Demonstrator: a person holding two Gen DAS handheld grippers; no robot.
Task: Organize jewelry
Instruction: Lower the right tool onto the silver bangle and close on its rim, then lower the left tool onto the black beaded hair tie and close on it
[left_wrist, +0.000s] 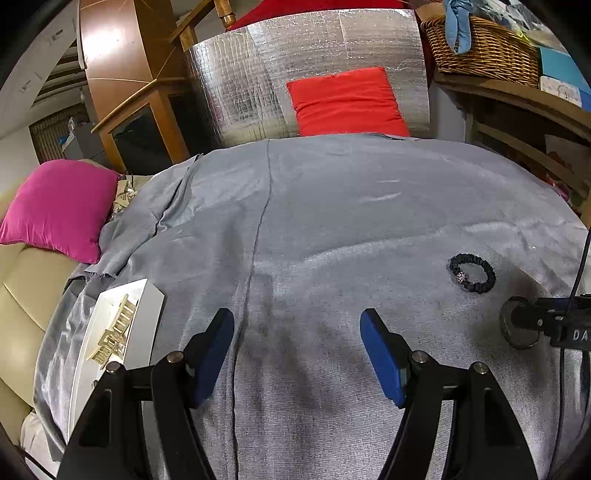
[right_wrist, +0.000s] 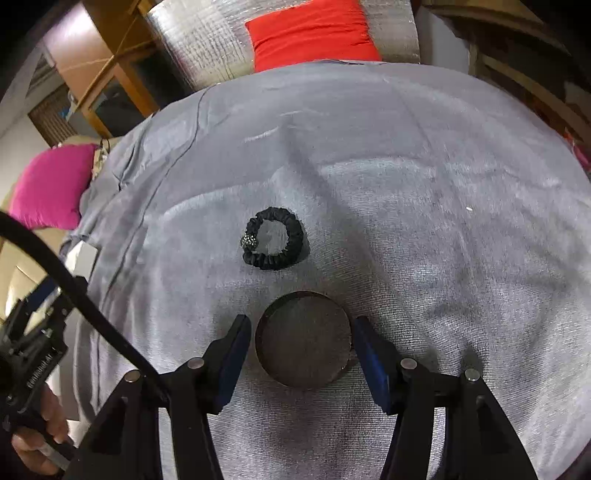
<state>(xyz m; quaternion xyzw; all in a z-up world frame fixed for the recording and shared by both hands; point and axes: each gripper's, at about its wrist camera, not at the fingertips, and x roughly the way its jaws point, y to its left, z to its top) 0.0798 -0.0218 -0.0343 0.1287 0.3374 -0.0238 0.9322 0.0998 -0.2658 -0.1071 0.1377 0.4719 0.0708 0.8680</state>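
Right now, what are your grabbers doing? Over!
Left gripper open, empty. Right gripper straddling round dark tin, one finger touching, not clamped. Black scrunchie lying just beyond. Nothing in the way.

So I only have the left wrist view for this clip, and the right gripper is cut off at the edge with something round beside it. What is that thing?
Observer: A dark round disc with a raised rim. It lies flat on the grey cloth, between the fingers of the right gripper.
Operator: Is the gripper clamped on it?
Observer: No. A strip of cloth shows between the disc and the finger on the picture's left side.
Operator: And where is the black scrunchie from there?
Observer: The scrunchie lies just beyond the disc, apart from it, ahead of the open jaws.
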